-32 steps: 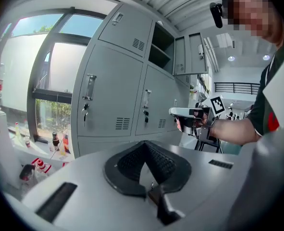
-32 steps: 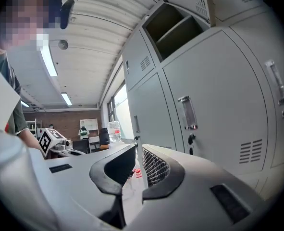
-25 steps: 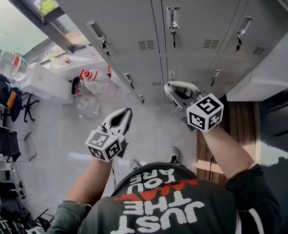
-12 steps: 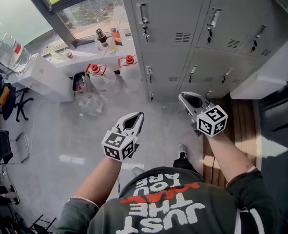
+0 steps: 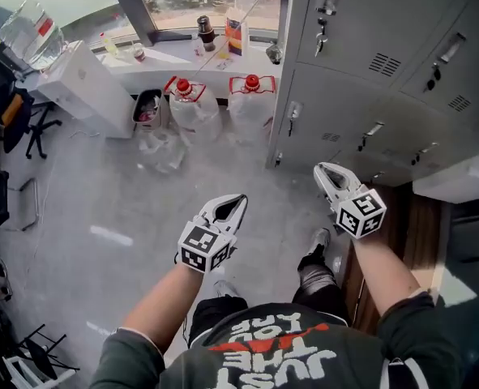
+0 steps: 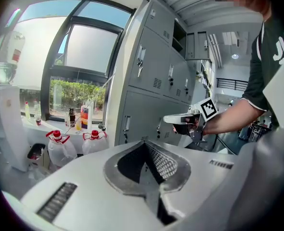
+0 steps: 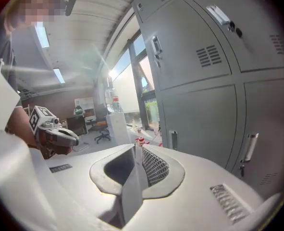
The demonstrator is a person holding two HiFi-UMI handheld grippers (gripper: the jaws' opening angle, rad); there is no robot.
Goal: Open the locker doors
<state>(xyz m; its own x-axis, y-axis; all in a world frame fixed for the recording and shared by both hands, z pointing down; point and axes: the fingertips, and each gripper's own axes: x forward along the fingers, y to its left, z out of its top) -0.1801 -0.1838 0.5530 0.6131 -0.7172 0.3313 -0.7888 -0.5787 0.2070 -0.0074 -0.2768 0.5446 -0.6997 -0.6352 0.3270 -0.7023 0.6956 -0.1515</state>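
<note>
Well off to the left of the left gripper [image 5: 233, 204], a white boxy unit [image 5: 81, 87] sits by the window. Ahead of its tips, two clear plastic water jugs with red caps [image 5: 192, 108] stand on the floor under the sill, and neither has anything to do with this job. That gripper is held out over the bare grey floor with its jaws pinched together on nothing; its own view shows the tips meeting with only air around them. It looks parked to me, kept clear of the other hand.

Ahead and to its right comes the bank of grey metal locker doors [image 5: 369, 87]. Every one I can see is closed flat, each with a small upright metal handle [image 5: 292, 118].

Now the right gripper [image 5: 327, 173]: its jaws are together too, and empty. The tips aim at the lower row of doors, near them but clearly apart. In its own view the closest door handle [image 7: 248, 148] lies ahead and to the right of the tips. My read is that it's lining up on a lower handle, and the jaws must part before they can catch it. No door is open yet.
</note>
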